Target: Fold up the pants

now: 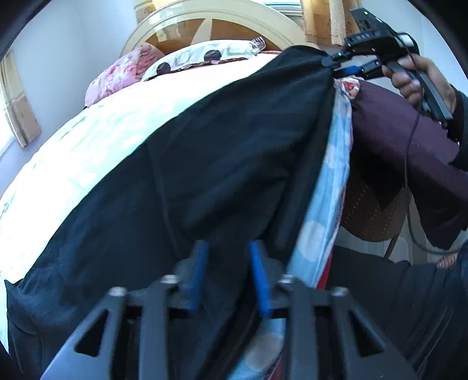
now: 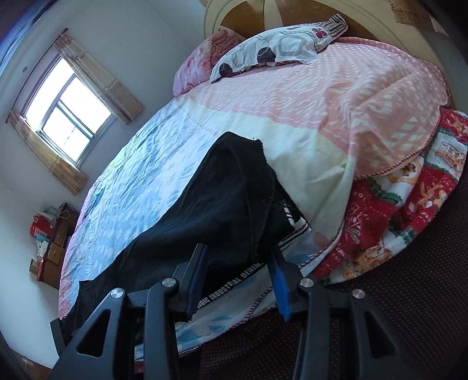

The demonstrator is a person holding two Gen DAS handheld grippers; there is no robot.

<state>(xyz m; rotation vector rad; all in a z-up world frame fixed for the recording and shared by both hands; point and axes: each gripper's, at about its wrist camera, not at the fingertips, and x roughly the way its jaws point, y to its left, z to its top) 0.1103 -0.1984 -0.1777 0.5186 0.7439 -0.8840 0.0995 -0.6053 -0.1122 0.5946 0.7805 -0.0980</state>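
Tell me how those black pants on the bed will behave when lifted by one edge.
The black pants look floppy: they drape and crease over the bedspread, so they would likely sag. Doubled layers and the thick printed waistband suggest denim, probably fairly heavy. The rough weave seems unlikely to slip.

Both grippers' (image 1: 228, 274) (image 2: 238, 274) jaws seemingly parted.

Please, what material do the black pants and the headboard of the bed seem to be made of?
Black pants: probably denim, matte, with visible stitched seams; the waistband tape reads "INDUSTRIAL DENIM". Headboard: looks like wood, with a glossy brown panel inside a cream painted curved frame; whether it is solid wood or veneer cannot be told.
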